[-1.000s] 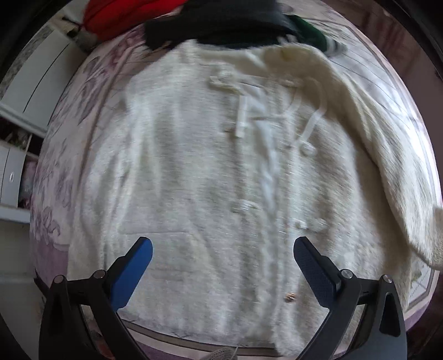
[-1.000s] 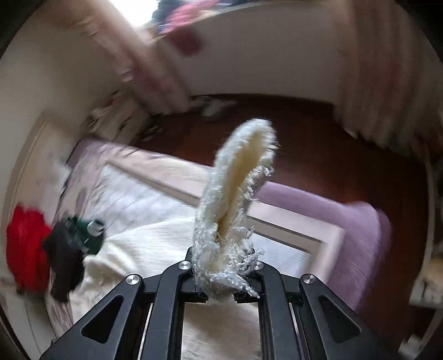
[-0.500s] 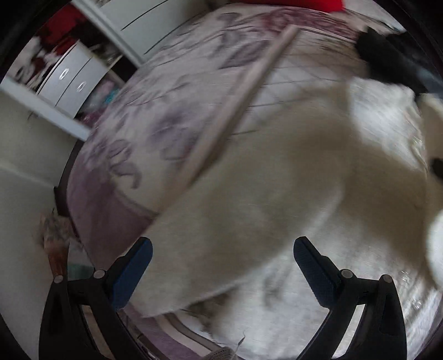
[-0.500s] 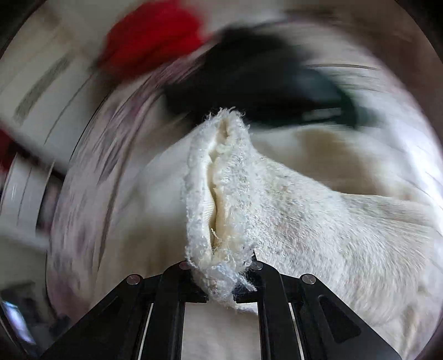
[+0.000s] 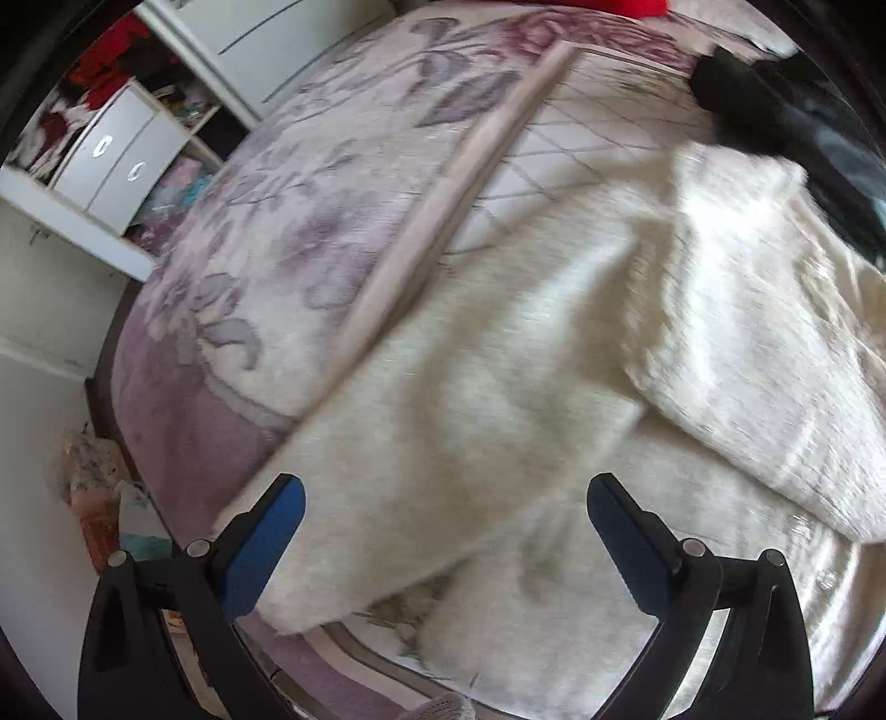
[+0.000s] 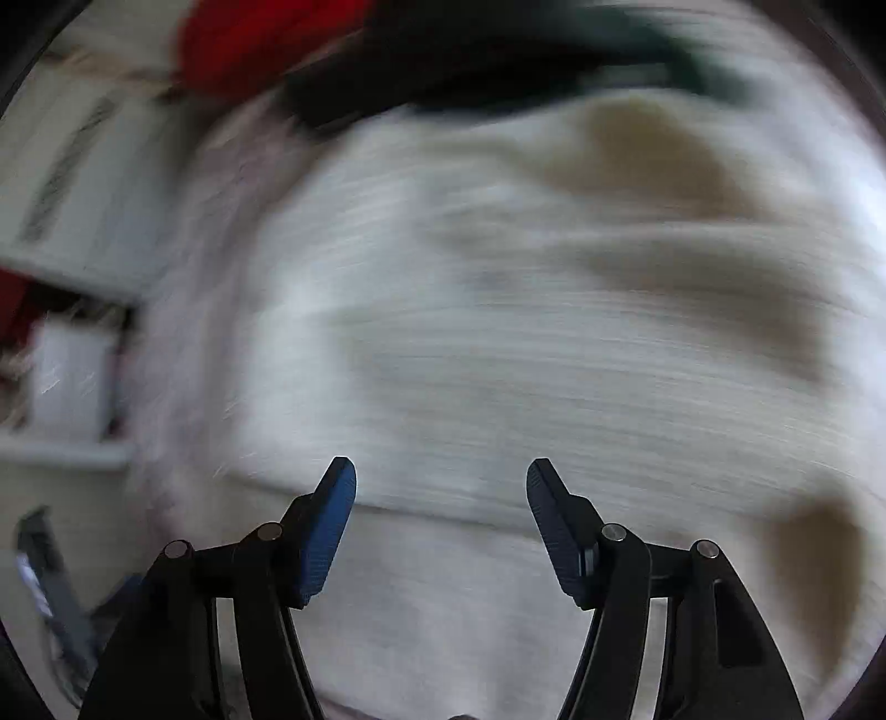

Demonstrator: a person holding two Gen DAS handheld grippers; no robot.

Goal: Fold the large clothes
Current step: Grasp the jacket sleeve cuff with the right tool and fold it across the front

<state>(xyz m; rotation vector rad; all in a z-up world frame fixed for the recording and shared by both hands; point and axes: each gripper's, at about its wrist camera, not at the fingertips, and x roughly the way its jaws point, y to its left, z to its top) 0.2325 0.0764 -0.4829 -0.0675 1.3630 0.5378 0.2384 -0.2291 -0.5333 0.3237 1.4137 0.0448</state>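
Note:
A large fluffy cream cardigan (image 5: 515,399) lies spread on the bed. One sleeve (image 5: 775,343) lies folded across its body at the right. My left gripper (image 5: 443,531) is open and empty, just above the cardigan's left sleeve end near the bed's front edge. In the right wrist view the cardigan (image 6: 526,332) fills the frame, blurred by motion. My right gripper (image 6: 440,515) is open and empty above it.
The bed has a purple floral cover (image 5: 266,232). A black garment (image 5: 775,111) and a red one (image 6: 249,39) lie at the bed's far side. White drawers and shelves (image 5: 111,160) stand at the left. Clutter lies on the floor (image 5: 94,487) beside the bed.
My right gripper carried the sleeve over the cardigan, opened and let it go. My left gripper swung left toward the other sleeve and stayed open.

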